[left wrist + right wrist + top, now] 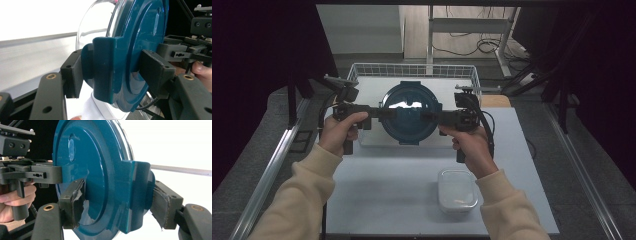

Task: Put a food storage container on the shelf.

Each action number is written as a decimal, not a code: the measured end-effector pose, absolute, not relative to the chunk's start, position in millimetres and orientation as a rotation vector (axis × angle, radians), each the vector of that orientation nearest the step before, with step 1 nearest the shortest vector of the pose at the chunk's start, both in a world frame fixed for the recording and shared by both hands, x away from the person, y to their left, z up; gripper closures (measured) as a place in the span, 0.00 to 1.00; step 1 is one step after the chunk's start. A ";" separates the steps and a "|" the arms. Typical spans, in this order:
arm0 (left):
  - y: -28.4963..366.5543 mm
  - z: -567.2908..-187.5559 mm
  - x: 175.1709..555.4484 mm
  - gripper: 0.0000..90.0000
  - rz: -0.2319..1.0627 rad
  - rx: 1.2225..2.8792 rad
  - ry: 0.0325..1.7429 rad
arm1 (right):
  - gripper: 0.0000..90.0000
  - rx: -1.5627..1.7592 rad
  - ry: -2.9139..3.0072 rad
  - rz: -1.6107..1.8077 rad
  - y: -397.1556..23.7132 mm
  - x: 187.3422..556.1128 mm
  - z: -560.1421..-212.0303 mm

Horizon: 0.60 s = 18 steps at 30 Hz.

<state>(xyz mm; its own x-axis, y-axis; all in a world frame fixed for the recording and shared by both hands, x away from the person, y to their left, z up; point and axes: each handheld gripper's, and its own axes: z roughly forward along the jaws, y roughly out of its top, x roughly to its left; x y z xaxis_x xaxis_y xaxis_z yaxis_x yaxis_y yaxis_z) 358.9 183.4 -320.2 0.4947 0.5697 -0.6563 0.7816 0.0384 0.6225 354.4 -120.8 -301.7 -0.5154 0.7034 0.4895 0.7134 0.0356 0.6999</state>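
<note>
A round clear bowl with a dark teal clip-on lid [409,114] hangs above the table, lid facing up, held from both sides. My left gripper [379,114] is shut on its left edge. In the left gripper view the pads [72,75] clamp a teal latch tab of the bowl's lid [147,30], one pad on the glass side and one on the lid side. My right gripper [432,118] is shut on the opposite edge. The right gripper view has my right gripper [117,203] squeezing the other latch tab of the lid [87,157], its worn pads [77,202] pressed against it.
A white wire basket [412,70] stands at the back of the grey table [387,200], just behind the raised bowl. A small clear lidded plastic box [457,192] sits near the front right, beside the right forearm. Metal rails run along both table sides.
</note>
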 end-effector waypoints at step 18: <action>177.9 -297.2 393.4 0.43 -0.229 1.643 1.174 | 0.39 -1.514 -2.253 -1.543 -128.3 389.1 -281.2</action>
<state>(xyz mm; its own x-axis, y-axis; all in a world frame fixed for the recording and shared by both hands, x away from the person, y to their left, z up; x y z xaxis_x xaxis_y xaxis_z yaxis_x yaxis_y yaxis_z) 393.4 177.9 -297.2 0.4994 0.5740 -0.6489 0.7758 0.0372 0.6299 389.1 -128.3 -281.2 -0.5298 0.6903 0.4927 0.7089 0.0415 0.7041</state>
